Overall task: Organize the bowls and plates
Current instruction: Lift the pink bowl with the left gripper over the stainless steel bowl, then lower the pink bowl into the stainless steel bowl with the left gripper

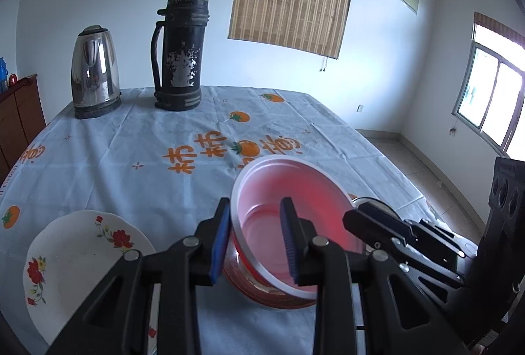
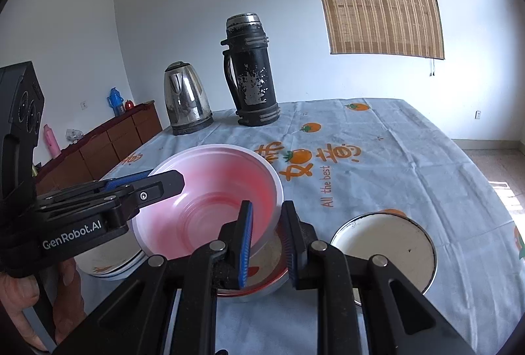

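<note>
Currently: pink bowl held at two points above the red bowl

Item, far left: floral plate (image 1: 82, 269), white with red flowers, lying flat on the table (image 1: 147, 138) beside the left gripper (image 1: 254, 240).

Item: left gripper, jaws narrowed onto the near-left rim of the pink bowl (image 1: 292, 214), one blue pad outside the wall, one inside.

Item: pink bowl, tilted, lifted partly clear of the red bowl (image 1: 262, 289) beneath it; whether the two bowls touch cannot be told.

Item: right gripper (image 2: 267, 243), jaws likewise closed on the opposite rim of the pink bowl, straddling the thin wall.

Item, right: enamel plate (image 2: 387, 246), white with a dark rim, flat on the table just beside the right gripper.

Item, rear: steel kettle (image 1: 95, 73) and black thermos (image 1: 180, 50), upright, well apart from the work.

Risks, by judgement: the thin plastic wall may flex or slip from either grip if the two hands pull unevenly; the tilt may let the bowl swing down and knock the red bowl or the enamel plate.
</note>
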Available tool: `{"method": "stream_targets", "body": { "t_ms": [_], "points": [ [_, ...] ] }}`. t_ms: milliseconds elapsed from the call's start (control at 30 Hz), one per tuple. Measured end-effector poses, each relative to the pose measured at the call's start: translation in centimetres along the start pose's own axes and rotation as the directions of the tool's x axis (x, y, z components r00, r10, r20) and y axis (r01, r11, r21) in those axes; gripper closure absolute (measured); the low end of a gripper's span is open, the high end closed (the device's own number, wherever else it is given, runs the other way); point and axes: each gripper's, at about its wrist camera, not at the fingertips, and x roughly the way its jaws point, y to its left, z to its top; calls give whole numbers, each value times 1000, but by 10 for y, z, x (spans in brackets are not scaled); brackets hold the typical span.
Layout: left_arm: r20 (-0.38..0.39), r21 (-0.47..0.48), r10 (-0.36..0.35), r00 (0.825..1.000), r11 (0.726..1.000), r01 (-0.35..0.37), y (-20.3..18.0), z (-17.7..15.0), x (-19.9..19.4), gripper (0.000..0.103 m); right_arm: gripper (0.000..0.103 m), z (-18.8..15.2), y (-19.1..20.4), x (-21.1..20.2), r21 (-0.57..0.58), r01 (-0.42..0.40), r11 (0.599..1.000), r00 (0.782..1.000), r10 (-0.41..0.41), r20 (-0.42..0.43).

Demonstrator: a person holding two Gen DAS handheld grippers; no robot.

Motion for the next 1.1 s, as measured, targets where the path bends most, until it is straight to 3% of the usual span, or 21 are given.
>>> {"method": "stream_targets", "body": {
  "t_ms": [300,1100],
  "points": [
    [-18,-13,-24,1000,1000,24,3,-5,13,75,83,1,-3,0,4,20,1000,999,-20,39],
    [-65,-18,-24,998,1000,23,8,-13,26,75,83,-8,-6,18,8,34,999,999,-34,-12]
  ]
}}
